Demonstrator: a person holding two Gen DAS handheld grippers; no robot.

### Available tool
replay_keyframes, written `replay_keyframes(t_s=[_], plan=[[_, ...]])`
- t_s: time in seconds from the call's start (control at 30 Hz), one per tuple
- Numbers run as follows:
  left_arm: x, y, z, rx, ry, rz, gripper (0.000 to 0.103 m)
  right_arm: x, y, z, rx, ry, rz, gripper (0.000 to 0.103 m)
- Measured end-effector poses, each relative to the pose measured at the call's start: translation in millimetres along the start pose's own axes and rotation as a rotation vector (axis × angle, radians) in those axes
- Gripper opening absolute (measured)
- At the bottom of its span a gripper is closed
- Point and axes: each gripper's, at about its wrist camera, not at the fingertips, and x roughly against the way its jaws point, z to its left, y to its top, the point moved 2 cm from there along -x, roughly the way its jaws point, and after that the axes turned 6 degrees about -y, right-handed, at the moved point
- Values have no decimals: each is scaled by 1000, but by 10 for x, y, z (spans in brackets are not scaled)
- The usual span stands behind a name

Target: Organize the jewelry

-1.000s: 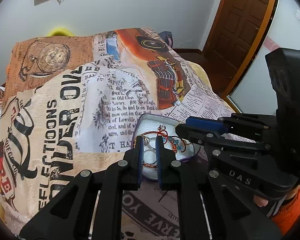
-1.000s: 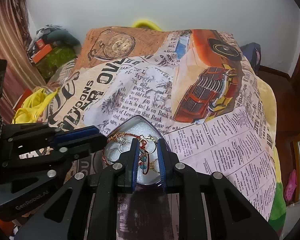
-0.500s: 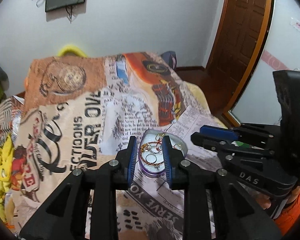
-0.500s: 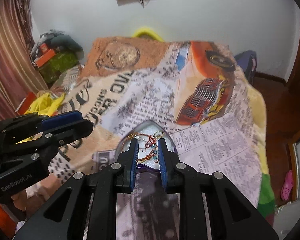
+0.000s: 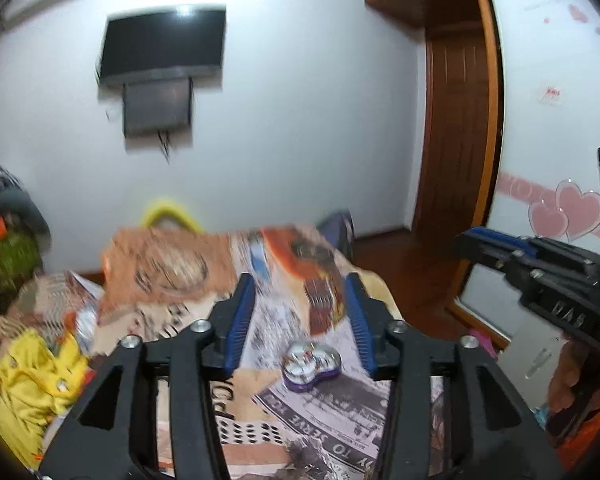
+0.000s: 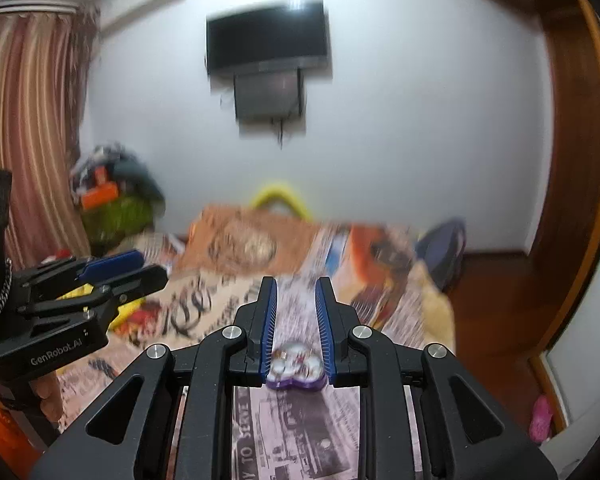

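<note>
A purple heart-shaped jewelry box (image 5: pixel 311 366) lies open on the printed bedspread (image 5: pixel 204 280), with bracelets and rings inside, blurred. It also shows in the right wrist view (image 6: pixel 297 372). My left gripper (image 5: pixel 300 312) is open and empty, raised well above and behind the box. My right gripper (image 6: pixel 297 308) is open with a narrower gap, empty, also raised with the box low between its fingers. Each gripper shows in the other's view: the right one (image 5: pixel 496 248), the left one (image 6: pixel 124 270).
A wall-mounted TV (image 6: pixel 266 36) hangs on the far wall. Yellow cloth (image 5: pixel 36 372) and clutter lie at the bed's left. A striped curtain (image 6: pixel 24 120) is at left, a wooden door (image 5: pixel 456 132) and wooden floor at right.
Both grippers have pulled back and up from the box, which now looks small and far. The left gripper's jaws have spread wider. The views tilted up to the wall.
</note>
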Motion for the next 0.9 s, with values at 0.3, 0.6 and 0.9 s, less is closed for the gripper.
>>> replay_keyframes(t_s=[0.3,0.6,0.9], plan=[[864,-15,-229,-57,81,-219,73,934,45,300,8,-114,-240,38],[1119,-90,-241,-38,145,-278,102,1056,-33,451,-16,-198,-315,84],[1260,-178,-260,-26,166,-269,102,1154,-102,482,-26,-243,-315,103]])
